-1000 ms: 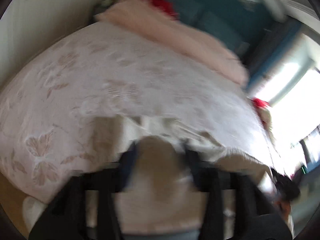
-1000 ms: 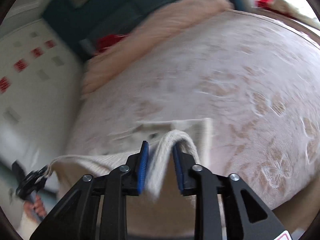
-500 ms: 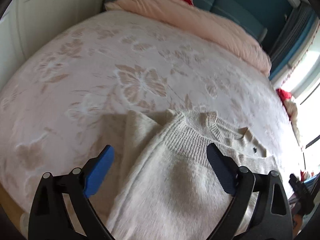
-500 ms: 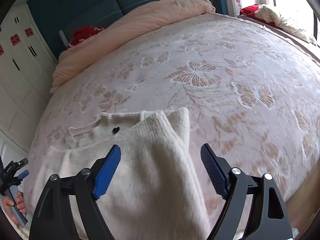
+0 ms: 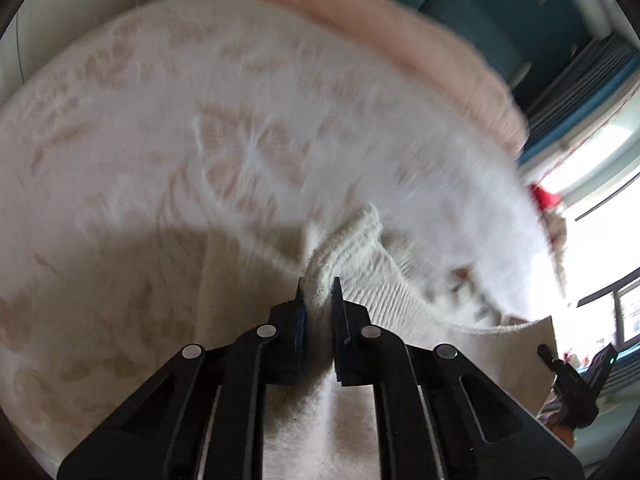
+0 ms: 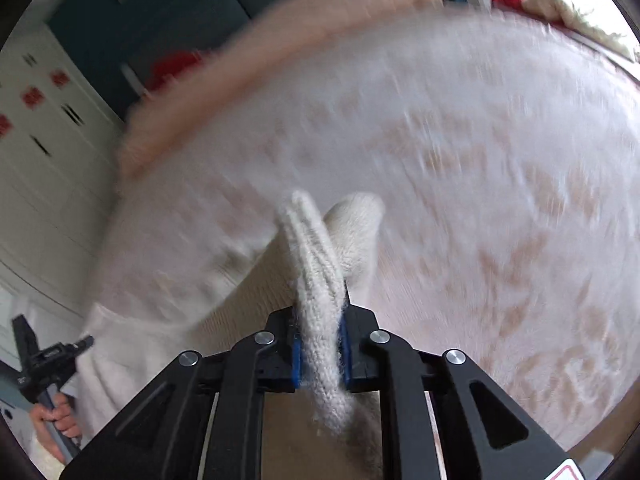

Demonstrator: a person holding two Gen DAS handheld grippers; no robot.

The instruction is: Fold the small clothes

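A cream knitted sweater [image 5: 360, 248] lies on a pale butterfly-patterned bedspread [image 5: 200, 120]. My left gripper [image 5: 318, 286] is shut on a bunched ribbed edge of it, lifting the knit into a ridge. In the right wrist view, my right gripper [image 6: 320, 300] has its jaws closing on a thick fold of the same sweater [image 6: 312, 248], and the blue pads press on the knit. Each gripper shows small in the other's view: the right gripper [image 5: 572, 376] at the far right, the left gripper [image 6: 44, 360] at the far left with a hand [image 6: 56, 424] on its grip. Both views are motion-blurred.
A rolled pink duvet [image 5: 400, 48] lies along the far side of the bed, with something red [image 6: 172, 68] behind it against a blue headboard [image 5: 480, 0]. White wardrobe doors [image 6: 40, 140] stand beside the bed. A bright window [image 5: 600, 200] is to the right.
Half a second ago both grippers stood wide open over the flat sweater. Both have since dropped onto it and closed, each pinching up a fold of knit.
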